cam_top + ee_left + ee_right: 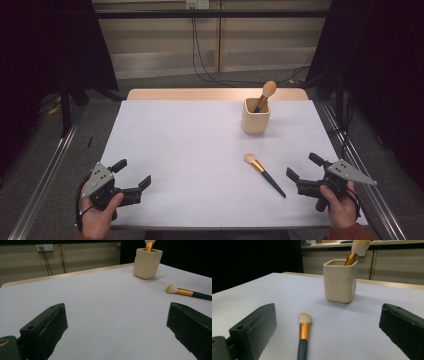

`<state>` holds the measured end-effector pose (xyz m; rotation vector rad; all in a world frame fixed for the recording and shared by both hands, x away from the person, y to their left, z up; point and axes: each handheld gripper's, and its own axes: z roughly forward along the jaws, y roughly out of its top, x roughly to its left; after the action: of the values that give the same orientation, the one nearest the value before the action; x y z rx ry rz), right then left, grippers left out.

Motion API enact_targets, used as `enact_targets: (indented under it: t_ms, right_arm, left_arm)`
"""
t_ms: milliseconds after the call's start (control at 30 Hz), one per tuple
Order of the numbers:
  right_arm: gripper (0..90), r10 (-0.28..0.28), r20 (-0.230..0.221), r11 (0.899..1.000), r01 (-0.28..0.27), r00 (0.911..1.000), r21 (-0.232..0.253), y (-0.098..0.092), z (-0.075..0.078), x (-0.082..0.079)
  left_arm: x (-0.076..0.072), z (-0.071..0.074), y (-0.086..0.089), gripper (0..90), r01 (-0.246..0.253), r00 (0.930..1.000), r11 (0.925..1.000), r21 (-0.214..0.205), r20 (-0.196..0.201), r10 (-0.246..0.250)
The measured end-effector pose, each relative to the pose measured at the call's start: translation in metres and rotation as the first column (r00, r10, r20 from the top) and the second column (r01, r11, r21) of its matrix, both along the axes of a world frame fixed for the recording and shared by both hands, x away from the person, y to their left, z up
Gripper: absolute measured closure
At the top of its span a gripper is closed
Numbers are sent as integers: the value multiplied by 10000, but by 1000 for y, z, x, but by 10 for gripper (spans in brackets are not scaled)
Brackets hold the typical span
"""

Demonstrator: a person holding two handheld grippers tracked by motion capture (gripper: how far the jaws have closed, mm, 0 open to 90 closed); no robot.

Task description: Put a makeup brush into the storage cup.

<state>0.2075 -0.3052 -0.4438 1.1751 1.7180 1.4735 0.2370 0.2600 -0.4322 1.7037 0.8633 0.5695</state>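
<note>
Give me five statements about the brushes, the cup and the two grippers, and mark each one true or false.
1. One makeup brush lies flat on the table. True.
2. The cream cup is empty. False: a second brush stands in it, bristles up.
3. The right gripper is shut on the lying brush. False: its jaws are apart and hold nothing; the brush lies on the table near it.
4. The left gripper is open and holds nothing. True.
5. The lying brush has a wooden handle. False: its handle is dark, with a gold band below the pale bristles.
</note>
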Motion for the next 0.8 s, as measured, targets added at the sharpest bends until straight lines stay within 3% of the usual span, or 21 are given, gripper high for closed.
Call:
enact_targets:
  t_ms: [267,367,533,700,800]
  right_arm:
    - [13,310,-265,9995,-308,9992,65,9,1,10]
    - [13,481,-336,9988,-482,9983,-21,9,-1,11]
    - [12,725,-260,9973,-727,9970,-83,13,3,16]
    - [18,952,-480,9954,-953,9943,14,17,10,26]
    - [20,1045,-502,9942,-1056,9933,-193,21,13,31]
  left_arm:
    - [0,0,1,30,12,10000,9997,-248,-26,-13]
    - [0,0,-1,30,37,10000,10000,-47,-44,-37]
    - [0,1,0,30,-36,10000,9999,-152,-82,35]
    - [0,0,0,32,-70,9999,9999,-122,-131,68]
    - [0,0,-1,32,-56,9999,9999,-108,-117,55]
